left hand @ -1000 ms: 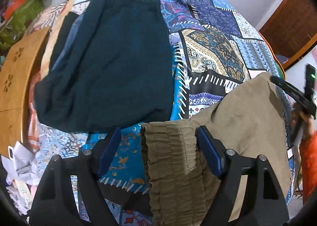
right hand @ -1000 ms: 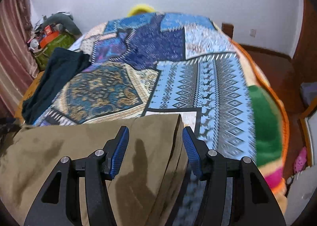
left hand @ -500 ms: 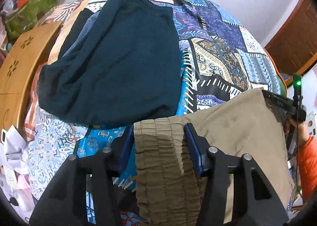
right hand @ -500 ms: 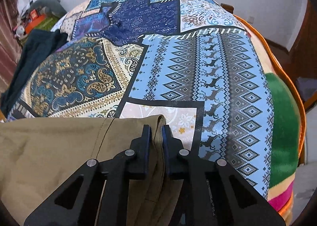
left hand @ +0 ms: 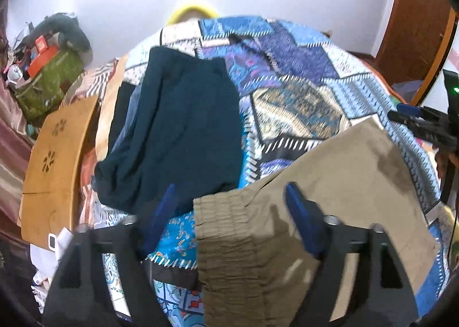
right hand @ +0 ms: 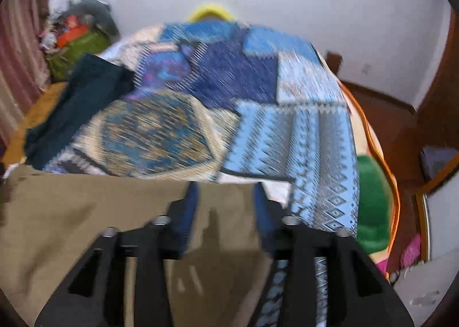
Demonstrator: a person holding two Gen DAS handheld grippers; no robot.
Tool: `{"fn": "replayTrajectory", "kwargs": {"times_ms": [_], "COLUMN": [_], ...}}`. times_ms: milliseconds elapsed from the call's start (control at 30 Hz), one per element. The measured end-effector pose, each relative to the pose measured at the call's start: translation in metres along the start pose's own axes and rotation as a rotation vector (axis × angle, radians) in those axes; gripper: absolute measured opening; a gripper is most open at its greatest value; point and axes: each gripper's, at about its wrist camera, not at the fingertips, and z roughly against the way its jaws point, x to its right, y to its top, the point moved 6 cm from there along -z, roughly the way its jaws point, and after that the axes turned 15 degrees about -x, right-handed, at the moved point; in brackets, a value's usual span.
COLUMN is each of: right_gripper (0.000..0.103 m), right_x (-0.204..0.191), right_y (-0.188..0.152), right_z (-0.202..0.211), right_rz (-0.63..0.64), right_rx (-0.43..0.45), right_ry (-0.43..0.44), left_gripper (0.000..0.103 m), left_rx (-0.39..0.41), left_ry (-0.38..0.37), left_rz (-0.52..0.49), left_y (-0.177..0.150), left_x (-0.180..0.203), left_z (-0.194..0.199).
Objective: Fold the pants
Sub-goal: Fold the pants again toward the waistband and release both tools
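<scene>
Khaki pants [left hand: 330,183] lie folded on the patterned bedspread [left hand: 301,80], with the gathered elastic waistband [left hand: 226,229] nearest my left gripper. My left gripper [left hand: 229,206] is open, its blue pads spread either side of the waistband and above it. My right gripper [right hand: 225,203] is open over the pants' other end [right hand: 86,212], jaws apart; this view is motion-blurred. The right gripper also shows in the left wrist view [left hand: 421,123] at the far right.
Dark teal pants [left hand: 178,132] lie folded on the bed's left part. A wooden board [left hand: 54,160] sits at the bed's left edge. A green bag with clutter [left hand: 46,83] stands by the wall. A wooden door [left hand: 416,17] is at right.
Both grippers closed on the khaki pants half a second ago and have now opened and pulled back and up. The pants stay flat on the bed.
</scene>
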Motion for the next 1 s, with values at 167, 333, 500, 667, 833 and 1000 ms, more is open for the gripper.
{"fn": "replayTrajectory", "kwargs": {"times_ms": [167, 333, 500, 667, 833, 1000], "right_gripper": [0.059, 0.070, 0.073, 0.073, 0.079, 0.079], "right_x": [-0.054, -0.102, -0.129, -0.132, -0.113, -0.093], "right_y": [0.000, -0.010, -0.027, -0.060, -0.081, -0.104], "right_z": [0.022, 0.014, -0.023, -0.053, -0.045, -0.027], "right_rz": [0.064, 0.130, 0.187, 0.231, 0.207, 0.142], "right_rx": [0.032, -0.020, -0.139, -0.279, -0.297, -0.286], "right_ry": [0.163, 0.281, 0.277, 0.266, 0.260, 0.260], "left_gripper": [0.088, 0.088, 0.088, 0.093, 0.094, 0.094], "left_rx": [-0.043, -0.110, -0.185, -0.205, -0.176, -0.174], "left_ry": [-0.074, -0.077, -0.076, -0.003, 0.019, 0.023], "left_rz": [-0.022, -0.054, -0.089, -0.158, -0.194, -0.180], "left_y": [0.003, -0.006, -0.018, -0.034, -0.047, -0.060], "left_x": [0.020, 0.036, 0.045, 0.044, 0.041, 0.035], "left_z": [-0.001, -0.020, -0.045, -0.058, -0.052, -0.041]}}
